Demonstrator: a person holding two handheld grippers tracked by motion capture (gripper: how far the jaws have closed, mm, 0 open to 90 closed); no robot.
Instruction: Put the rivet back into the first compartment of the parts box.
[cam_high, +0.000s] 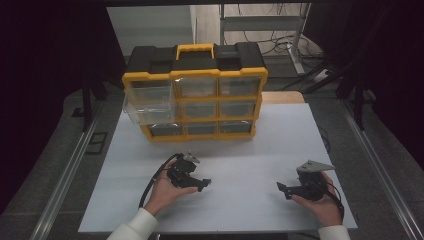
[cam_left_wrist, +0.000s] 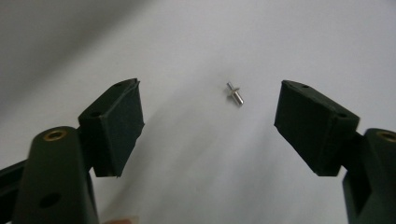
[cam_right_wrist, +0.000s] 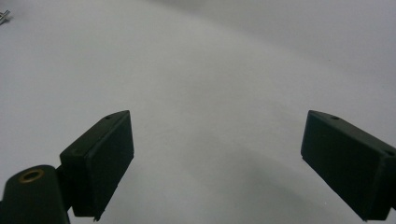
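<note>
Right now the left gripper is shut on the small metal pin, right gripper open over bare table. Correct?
Not quite. The left gripper is open: in the left gripper view the pin lies on the table beyond the jaws, untouched. The right gripper is open over bare table, as you say.

One organizer case (cam_high: 195, 95) stands on the counter (cam_high: 250, 150), with nine drawers, as far as shows. One small metal pin (cam_left_wrist: 235, 93) lies there; two grippers.

No legible text, label or number anywhere.
</note>
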